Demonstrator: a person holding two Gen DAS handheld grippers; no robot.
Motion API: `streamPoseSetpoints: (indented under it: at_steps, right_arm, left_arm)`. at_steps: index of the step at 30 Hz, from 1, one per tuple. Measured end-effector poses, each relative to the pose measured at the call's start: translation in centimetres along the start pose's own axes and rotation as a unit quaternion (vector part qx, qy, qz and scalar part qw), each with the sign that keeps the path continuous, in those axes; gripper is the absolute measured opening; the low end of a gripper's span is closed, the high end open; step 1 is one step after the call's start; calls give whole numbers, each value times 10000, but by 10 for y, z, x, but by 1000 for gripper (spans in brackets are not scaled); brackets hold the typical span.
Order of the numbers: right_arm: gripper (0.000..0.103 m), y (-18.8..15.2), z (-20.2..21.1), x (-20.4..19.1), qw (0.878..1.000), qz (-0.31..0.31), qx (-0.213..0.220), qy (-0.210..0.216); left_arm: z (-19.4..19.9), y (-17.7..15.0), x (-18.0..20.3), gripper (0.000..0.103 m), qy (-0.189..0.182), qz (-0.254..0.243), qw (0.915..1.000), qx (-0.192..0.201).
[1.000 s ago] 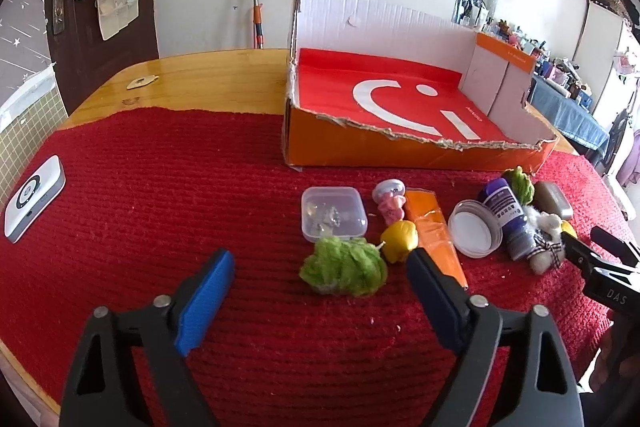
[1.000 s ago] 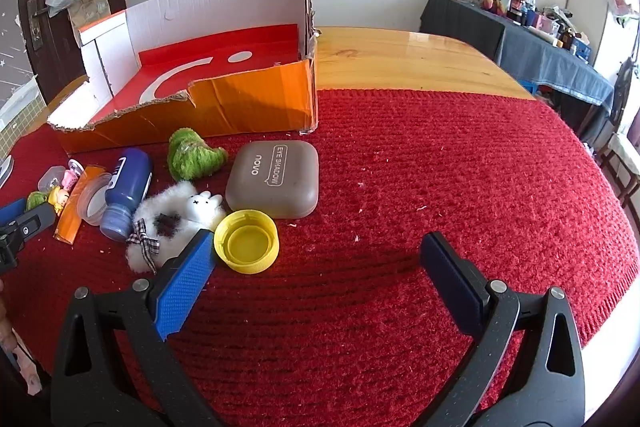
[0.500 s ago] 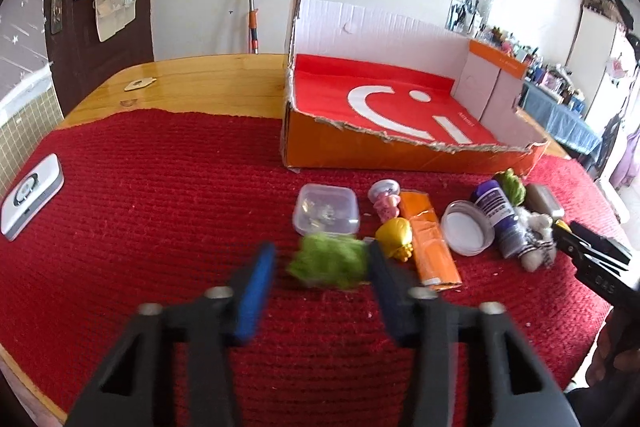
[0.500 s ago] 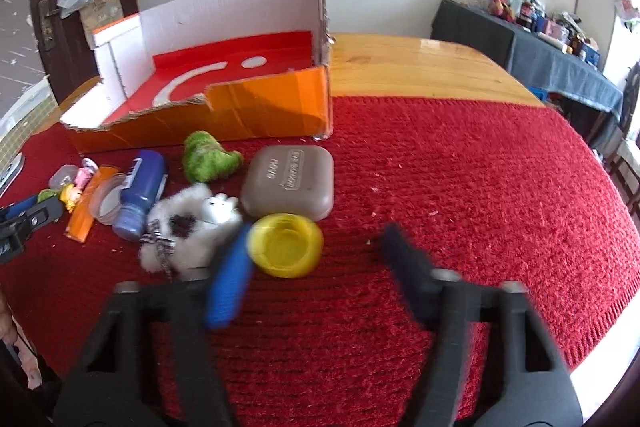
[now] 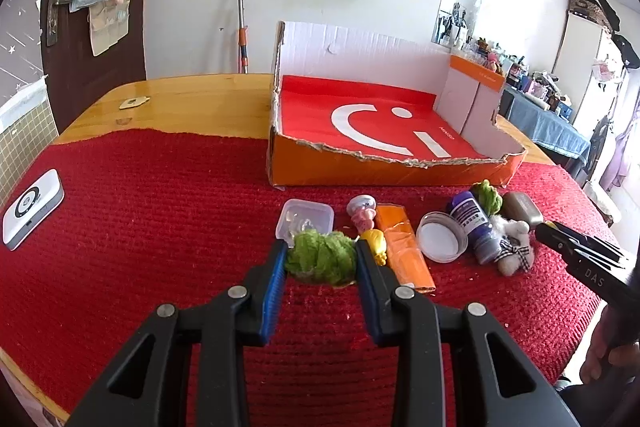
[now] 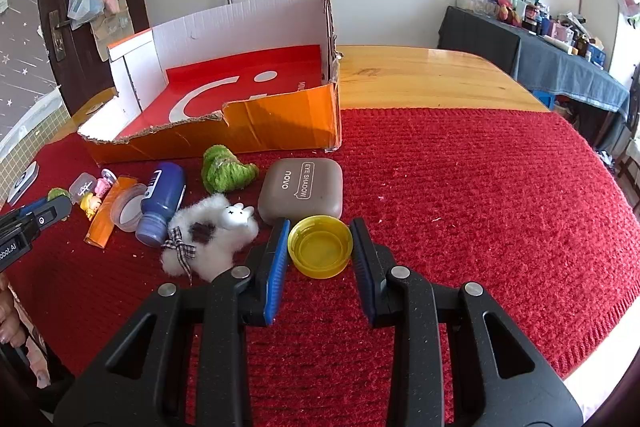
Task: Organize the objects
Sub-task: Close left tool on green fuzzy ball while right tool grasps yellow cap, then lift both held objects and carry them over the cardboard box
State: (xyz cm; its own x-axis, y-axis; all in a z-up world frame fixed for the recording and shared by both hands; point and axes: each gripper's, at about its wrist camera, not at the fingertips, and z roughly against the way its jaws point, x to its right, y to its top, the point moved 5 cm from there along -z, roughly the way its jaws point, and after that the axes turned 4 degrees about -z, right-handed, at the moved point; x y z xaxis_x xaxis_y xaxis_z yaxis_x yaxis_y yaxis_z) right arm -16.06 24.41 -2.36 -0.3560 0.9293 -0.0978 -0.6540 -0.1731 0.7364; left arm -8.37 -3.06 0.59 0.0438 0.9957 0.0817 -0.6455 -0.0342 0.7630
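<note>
My left gripper (image 5: 321,255) is shut on a fuzzy green ball (image 5: 322,258) that rests on the red cloth. My right gripper (image 6: 320,235) is shut on a yellow cap (image 6: 320,246), also on the cloth. An open orange cardboard box (image 5: 384,171) with a red floor stands behind the objects; it also shows in the right wrist view (image 6: 240,131). A row of small things lies in front of it: a clear case (image 5: 306,218), a pink figure (image 5: 362,214), a yellow figure (image 5: 374,241), an orange packet (image 5: 404,247).
Near the yellow cap are a brown eye-shadow case (image 6: 302,189), a white fluffy toy (image 6: 212,233), a blue bottle (image 6: 162,201), a clear lid (image 6: 128,207) and a second green fuzzy piece (image 6: 226,173). A white device (image 5: 30,203) lies at the cloth's left edge.
Both grippers moved forward and closed: the left one onto the green fuzzy ball, the right one onto the yellow cap.
</note>
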Motion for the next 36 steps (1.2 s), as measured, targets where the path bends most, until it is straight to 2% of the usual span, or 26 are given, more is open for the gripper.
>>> streamPoseSetpoints:
  at_steps: [9, 19, 24, 27, 29, 32, 36]
  right_arm:
    - [29, 10, 8, 0, 9999, 14, 128, 30]
    - [29, 43, 13, -2, 9991, 87, 407, 103]
    - [29, 65, 10, -10, 9982, 257, 437, 308]
    - [29, 82, 8, -19, 9967, 524, 490, 368]
    - [29, 94, 3, -26, 9956, 664, 483, 460]
    - [29, 108, -11, -34, 9946, 728, 279, 686]
    - [29, 121, -31, -40, 9930, 783, -29, 884]
  left_arm:
    - [4, 11, 5, 35, 28, -80, 9999, 135]
    - [10, 42, 3, 35, 118, -137, 9988, 448]
    - [9, 61, 0, 35, 40, -125, 9983, 561]
    - [3, 71, 0, 35, -67, -162, 9986, 494]
    - [-8, 80, -2, 35, -279, -122, 9991, 279]
    - [-27, 88, -7, 35, -519, -21, 9986, -79]
    - [-48, 96, -13, 35, -598, -39, 9973, -427]
